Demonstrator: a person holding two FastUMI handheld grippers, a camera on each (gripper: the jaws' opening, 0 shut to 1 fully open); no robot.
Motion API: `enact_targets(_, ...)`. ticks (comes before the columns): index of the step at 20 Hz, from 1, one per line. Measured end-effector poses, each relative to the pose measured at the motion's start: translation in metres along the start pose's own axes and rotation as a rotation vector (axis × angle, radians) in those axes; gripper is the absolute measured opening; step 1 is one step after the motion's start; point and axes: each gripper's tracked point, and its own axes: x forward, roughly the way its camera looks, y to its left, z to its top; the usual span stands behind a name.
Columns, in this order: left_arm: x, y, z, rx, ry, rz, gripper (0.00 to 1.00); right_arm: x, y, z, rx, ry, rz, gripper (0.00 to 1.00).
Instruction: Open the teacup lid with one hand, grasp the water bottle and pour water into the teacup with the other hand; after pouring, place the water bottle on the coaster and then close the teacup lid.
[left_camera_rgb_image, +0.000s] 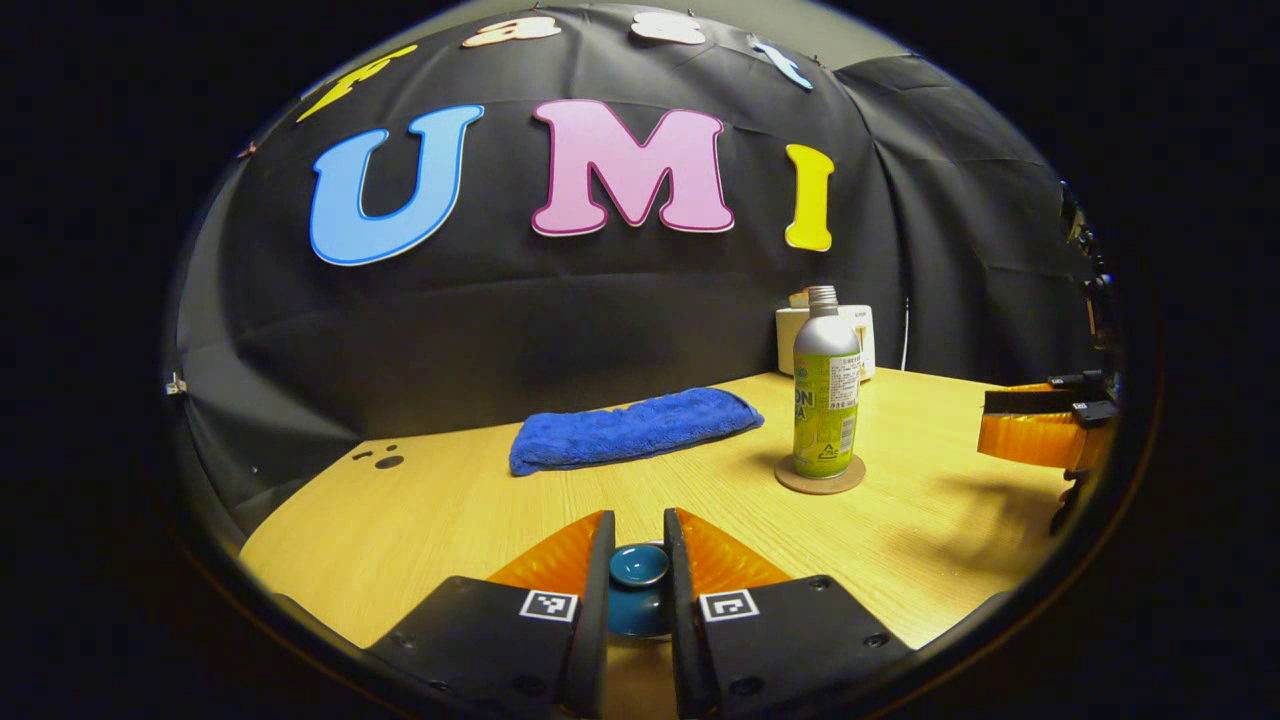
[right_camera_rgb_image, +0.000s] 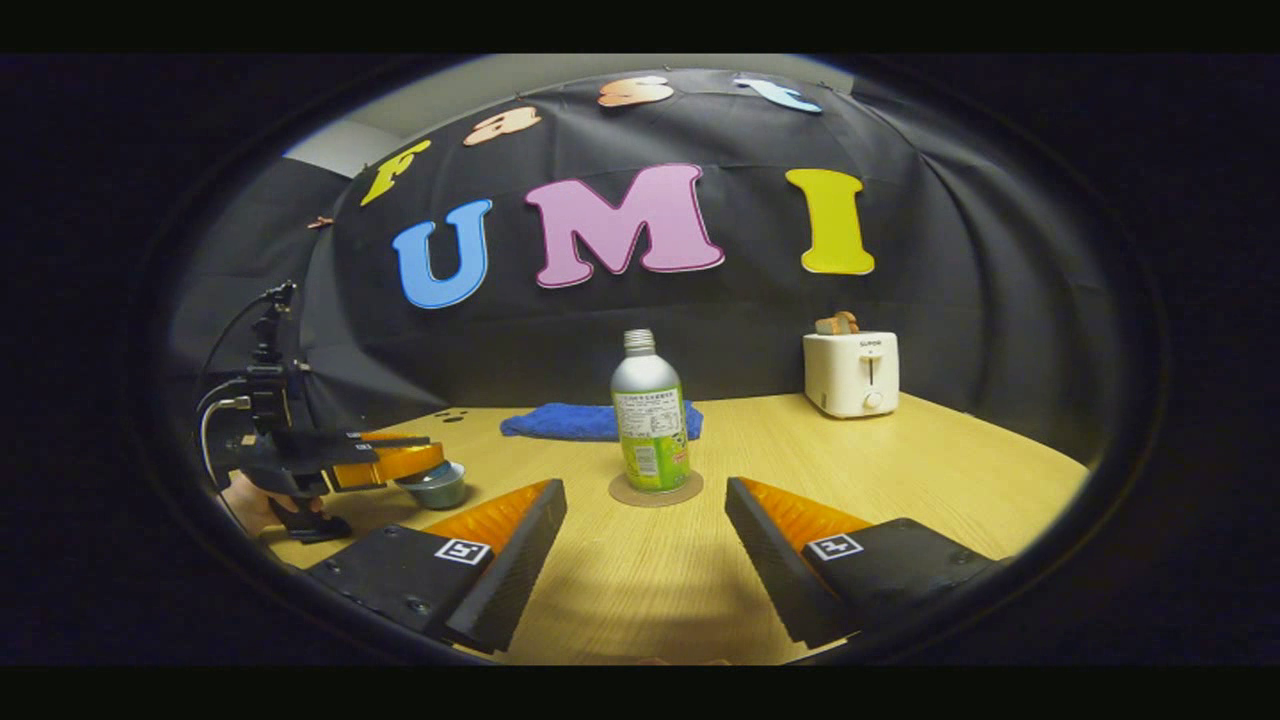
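Note:
A dark blue teacup (left_camera_rgb_image: 638, 612) stands near the table's front, and its lid (left_camera_rgb_image: 640, 565) sits between the fingers of my left gripper (left_camera_rgb_image: 638, 518), which is shut on the lid's knob. In the right gripper view the left gripper (right_camera_rgb_image: 425, 462) lies over the teacup (right_camera_rgb_image: 438, 488) at the far left; whether the lid is lifted off the cup I cannot tell. The silver and green water bottle (right_camera_rgb_image: 650, 420) stands upright on a round coaster (right_camera_rgb_image: 625, 493). My right gripper (right_camera_rgb_image: 645, 488) is open, just short of the bottle (left_camera_rgb_image: 826, 400), with nothing between its fingers.
A folded blue towel (left_camera_rgb_image: 635, 428) lies at the back of the wooden table (left_camera_rgb_image: 930, 540). A white toaster (right_camera_rgb_image: 852, 372) stands at the back right corner. The right gripper (left_camera_rgb_image: 1040, 428) shows at the right edge of the left gripper view.

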Motion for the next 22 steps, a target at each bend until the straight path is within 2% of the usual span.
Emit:
enact_targets(10,0.008,-0.007,-0.006,0.025,0.041,0.001,0.30,0.001,0.016,-0.002,-0.055,0.003,0.038,0.99)
enact_targets(14,0.009,-0.006,-0.007,0.026,0.045,0.006,0.33,0.000,0.018,-0.001,-0.073,-0.006,0.039,0.99)
enact_targets(17,0.007,-0.004,-0.005,0.011,0.031,0.013,0.39,-0.001,0.016,0.001,-0.077,-0.022,0.031,0.98)
enact_targets(18,0.005,-0.002,-0.005,0.000,0.020,0.017,0.42,-0.002,0.017,0.000,-0.076,-0.021,0.032,0.99)
enact_targets(22,-0.011,0.003,-0.001,-0.021,-0.027,0.041,0.92,-0.002,0.018,0.000,-0.075,-0.017,0.029,0.99)
